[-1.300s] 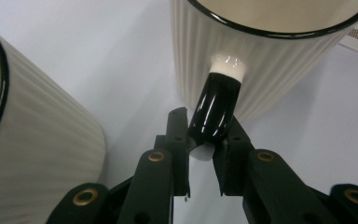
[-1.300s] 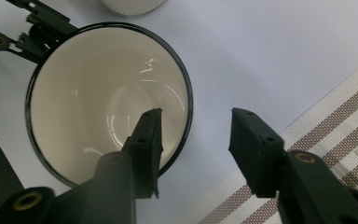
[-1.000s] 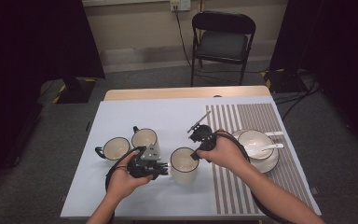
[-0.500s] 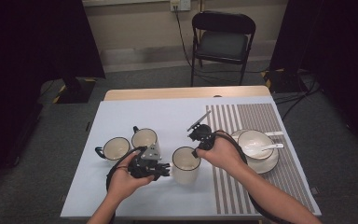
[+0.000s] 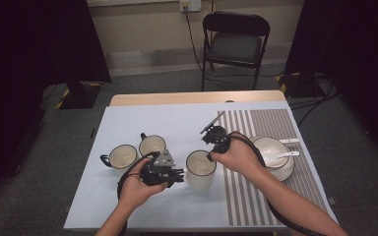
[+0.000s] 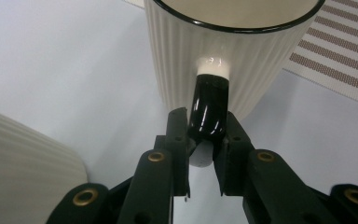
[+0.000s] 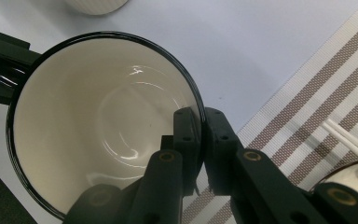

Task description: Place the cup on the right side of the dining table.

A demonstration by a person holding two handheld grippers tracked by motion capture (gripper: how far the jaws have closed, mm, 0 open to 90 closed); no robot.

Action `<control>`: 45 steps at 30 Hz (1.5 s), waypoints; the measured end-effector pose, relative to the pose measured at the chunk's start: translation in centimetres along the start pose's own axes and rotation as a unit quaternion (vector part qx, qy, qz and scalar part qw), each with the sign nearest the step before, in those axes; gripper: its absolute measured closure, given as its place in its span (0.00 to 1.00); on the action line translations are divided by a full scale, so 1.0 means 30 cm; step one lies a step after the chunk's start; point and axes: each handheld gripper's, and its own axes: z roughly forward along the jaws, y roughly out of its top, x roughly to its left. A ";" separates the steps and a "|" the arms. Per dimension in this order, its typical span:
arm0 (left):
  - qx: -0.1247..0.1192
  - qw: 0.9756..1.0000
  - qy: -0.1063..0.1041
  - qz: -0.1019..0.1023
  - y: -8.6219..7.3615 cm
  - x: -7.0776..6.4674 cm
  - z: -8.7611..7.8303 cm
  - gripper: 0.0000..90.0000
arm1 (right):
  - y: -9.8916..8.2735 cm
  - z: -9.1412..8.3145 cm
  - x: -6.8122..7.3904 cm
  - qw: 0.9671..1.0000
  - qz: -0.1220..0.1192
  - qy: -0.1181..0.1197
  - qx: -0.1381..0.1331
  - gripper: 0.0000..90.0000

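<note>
A ribbed cream mug (image 5: 200,168) with a black rim stands in the middle of the table. My left gripper (image 5: 179,173) comes in from the mug's left. In the left gripper view it (image 6: 206,128) is shut on the mug's black handle (image 6: 209,100), just below the mug's wall (image 6: 228,51). My right gripper (image 5: 210,156) reaches down at the mug's right side. In the right gripper view it (image 7: 201,121) is shut on the rim, with one jaw inside the mug (image 7: 102,121) and one outside.
Two more cream mugs (image 5: 123,156) (image 5: 152,144) stand left of the held one. A bowl with a white spoon (image 5: 274,150) sits on the striped placemat (image 5: 275,123) at the right. A folding chair (image 5: 236,42) stands beyond the table.
</note>
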 end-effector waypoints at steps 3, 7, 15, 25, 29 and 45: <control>0.005 1.000 -0.007 0.002 0.012 0.002 0.007 0.86 | -0.003 -0.001 -0.008 1.000 0.005 0.002 0.003 0.94; 0.003 1.000 -0.006 -0.001 0.025 0.003 0.018 0.86 | -0.004 -0.006 -0.022 1.000 0.001 -0.001 0.004 0.94; 0.004 1.000 0.001 0.002 0.053 0.014 0.022 0.86 | 0.013 -0.020 -0.049 1.000 0.001 -0.003 0.005 0.94; 0.002 1.000 0.009 -0.001 0.082 0.028 0.030 0.87 | 0.034 -0.031 -0.077 1.000 0.000 -0.007 0.006 0.94; -0.004 1.000 0.015 -0.008 0.092 0.033 0.037 0.87 | 0.042 -0.036 -0.091 1.000 0.001 -0.009 0.006 0.94; -0.014 0.999 0.025 -0.025 0.115 0.060 0.072 0.87 | 0.071 -0.030 -0.138 1.000 -0.003 -0.013 0.013 0.94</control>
